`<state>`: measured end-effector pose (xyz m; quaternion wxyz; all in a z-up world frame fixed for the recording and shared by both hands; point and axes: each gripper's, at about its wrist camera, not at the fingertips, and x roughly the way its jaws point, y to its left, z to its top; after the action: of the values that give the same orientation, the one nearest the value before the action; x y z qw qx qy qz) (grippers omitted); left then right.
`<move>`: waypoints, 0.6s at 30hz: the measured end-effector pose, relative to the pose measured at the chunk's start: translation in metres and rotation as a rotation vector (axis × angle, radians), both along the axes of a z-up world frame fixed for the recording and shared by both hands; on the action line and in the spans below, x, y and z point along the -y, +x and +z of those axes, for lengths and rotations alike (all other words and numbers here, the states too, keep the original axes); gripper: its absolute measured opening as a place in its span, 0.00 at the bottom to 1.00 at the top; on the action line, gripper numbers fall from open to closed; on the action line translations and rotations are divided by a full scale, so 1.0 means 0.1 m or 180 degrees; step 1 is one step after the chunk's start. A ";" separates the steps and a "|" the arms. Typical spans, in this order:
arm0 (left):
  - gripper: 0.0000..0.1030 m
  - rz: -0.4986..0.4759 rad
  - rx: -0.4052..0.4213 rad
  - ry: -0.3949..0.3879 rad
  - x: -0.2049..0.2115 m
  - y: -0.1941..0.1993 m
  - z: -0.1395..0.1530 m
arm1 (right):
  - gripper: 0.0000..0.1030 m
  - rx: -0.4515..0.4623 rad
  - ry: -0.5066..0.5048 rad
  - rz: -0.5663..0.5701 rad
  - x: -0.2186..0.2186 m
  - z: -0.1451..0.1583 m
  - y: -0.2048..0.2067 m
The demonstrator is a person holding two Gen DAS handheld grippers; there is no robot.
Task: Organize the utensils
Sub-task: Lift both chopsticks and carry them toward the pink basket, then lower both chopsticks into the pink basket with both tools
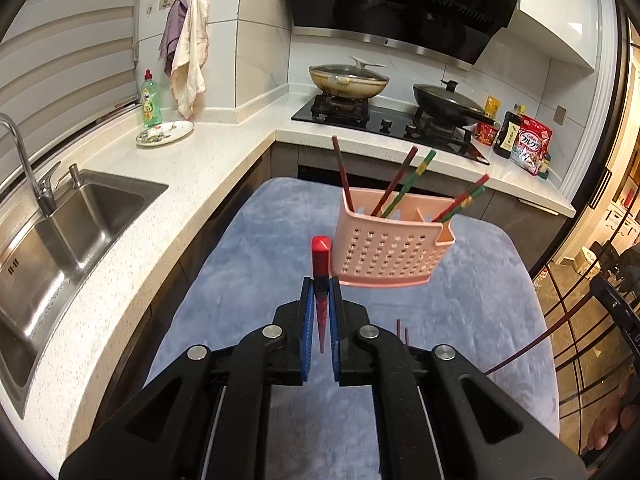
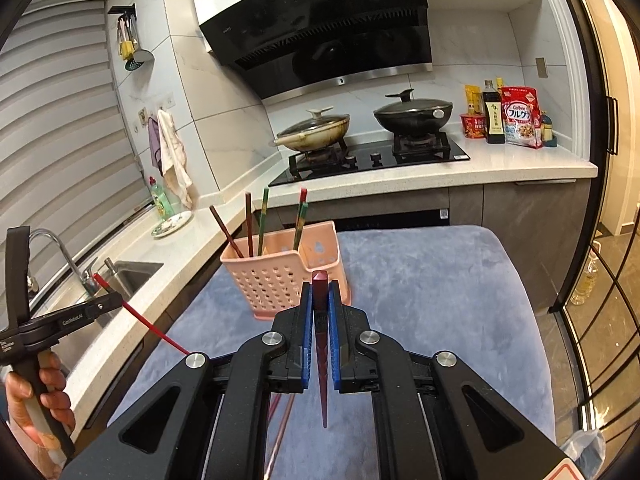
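Kitchen counters wrap the back and left, with a sink [image 1: 80,216] and a gas hob [image 1: 384,120] carrying two lidded pans; in front lies a blue plush mat [image 1: 256,248], and on it stands a pink perforated utensil holder [image 1: 390,248]; five chopsticks [image 1: 394,186] already stand tilted in its compartments, so I judge the sorting well along. Two more are in hand: the left gripper [image 1: 323,300] is pinching a red chopstick [image 1: 321,256] between its blue pads, blunt end forward; the right gripper [image 2: 320,308] is pressed tight on a dark red chopstick [image 2: 320,292] in the same way. At least two further sticks [image 1: 402,330] lie on the mat below the tongs, partly hidden, so some pick-ups remain. From the left wrist, the holder sits just ahead and to the right of the held stick; from the right wrist it stands just ahead and slightly left, its near wall behind the stick's tip; neither stick is over an opening yet.
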<state>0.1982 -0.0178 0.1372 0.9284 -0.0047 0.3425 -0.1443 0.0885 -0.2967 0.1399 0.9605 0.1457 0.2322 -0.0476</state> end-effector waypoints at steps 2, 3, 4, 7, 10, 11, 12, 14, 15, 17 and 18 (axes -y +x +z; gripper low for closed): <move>0.07 -0.0023 0.0055 -0.0017 0.04 0.07 0.10 | 0.06 0.0062 0.0050 0.0026 0.03 0.09 0.11; 0.07 -0.0028 0.0104 -0.0024 0.06 0.11 0.17 | 0.06 0.0086 0.0071 0.0035 0.04 0.13 0.16; 0.07 -0.0032 0.0132 -0.0029 0.08 0.13 0.21 | 0.06 0.0130 0.0096 0.0043 0.06 0.19 0.23; 0.07 -0.0050 0.0273 -0.0080 0.13 0.24 0.44 | 0.06 0.0266 0.0131 0.0057 0.10 0.38 0.42; 0.07 -0.0063 0.0418 -0.0143 0.20 0.36 0.69 | 0.06 0.0413 0.0133 0.0051 0.12 0.57 0.61; 0.07 -0.0071 0.0479 -0.0161 0.23 0.40 0.78 | 0.06 0.0468 0.0122 0.0042 0.12 0.64 0.68; 0.07 -0.0078 0.0544 -0.0173 0.26 0.43 0.87 | 0.06 0.0516 0.0097 0.0037 0.11 0.71 0.75; 0.07 -0.0078 0.0640 -0.0179 0.33 0.49 0.98 | 0.06 0.0588 0.0077 0.0034 0.11 0.81 0.89; 0.07 -0.0077 0.0668 -0.0183 0.36 0.53 1.02 | 0.06 0.0611 0.0079 0.0035 0.10 0.84 0.94; 0.07 -0.0081 0.0714 -0.0191 0.42 0.61 1.08 | 0.06 0.0641 0.0084 0.0045 0.10 0.88 1.02; 0.07 -0.0075 0.0729 -0.0188 0.45 0.66 1.10 | 0.06 0.0664 0.0089 0.0048 0.10 0.91 1.08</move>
<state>0.2645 -0.0626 0.2472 0.9591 -0.0114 0.2297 -0.1648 0.1969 -0.3066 0.2307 0.9777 0.1615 0.1328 -0.0217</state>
